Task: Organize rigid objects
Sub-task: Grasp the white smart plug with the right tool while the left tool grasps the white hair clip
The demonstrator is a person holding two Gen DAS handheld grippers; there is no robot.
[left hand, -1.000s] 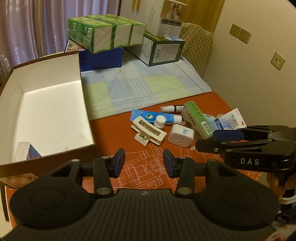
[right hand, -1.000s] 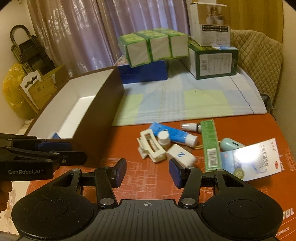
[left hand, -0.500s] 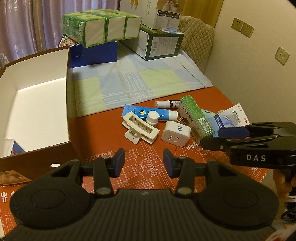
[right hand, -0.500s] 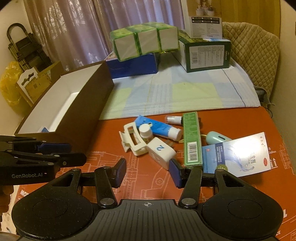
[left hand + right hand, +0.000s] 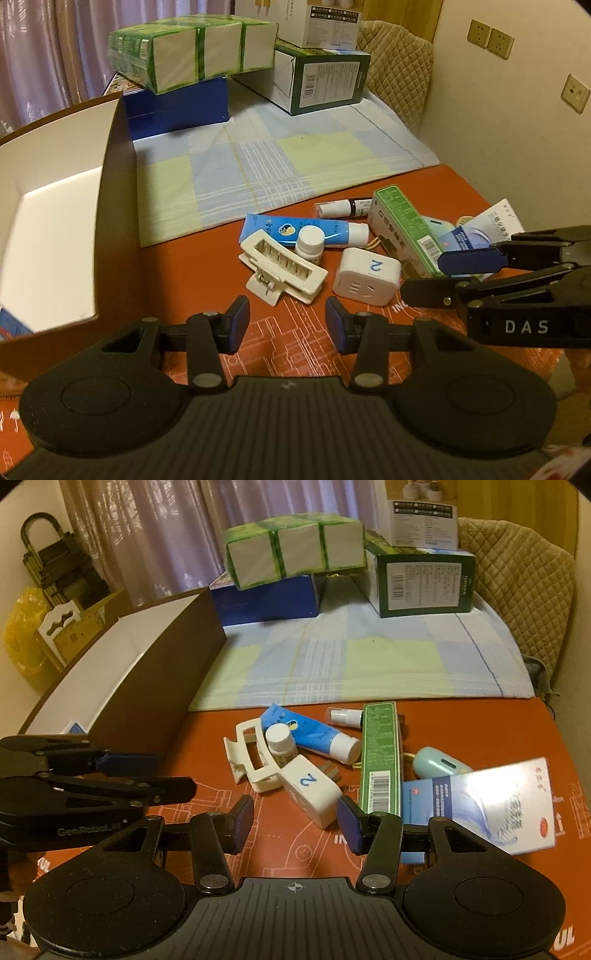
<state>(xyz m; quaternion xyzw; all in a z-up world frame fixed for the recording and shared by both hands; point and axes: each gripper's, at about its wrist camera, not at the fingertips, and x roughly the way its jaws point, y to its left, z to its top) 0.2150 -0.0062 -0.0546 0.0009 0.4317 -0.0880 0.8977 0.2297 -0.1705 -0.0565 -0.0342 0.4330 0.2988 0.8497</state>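
Observation:
A pile of small items lies on the red mat: a cream hair claw clip (image 5: 282, 267) (image 5: 251, 755), a white plug adapter marked 2 (image 5: 366, 277) (image 5: 312, 790), a small white pill bottle (image 5: 310, 243), a blue tube (image 5: 303, 230), a long green box (image 5: 406, 229) (image 5: 380, 760), a blue-white medicine box (image 5: 480, 805) and a pale green oval gadget (image 5: 439, 766). My left gripper (image 5: 287, 323) is open and empty just short of the clip. My right gripper (image 5: 295, 821) is open and empty, its fingertips close on either side of the adapter's near end. An open brown box (image 5: 110, 206) stands at the left.
A checked cloth (image 5: 277, 166) covers the back of the table. On it stand green tissue packs (image 5: 192, 51) on a blue box (image 5: 177, 107) and a dark green carton (image 5: 325, 81). A wall is on the right, a quilted chair (image 5: 517, 572) behind.
Both grippers have moved forward and lower toward the pile. The brown box has slid toward the left edge of the left wrist view. Both stay open.

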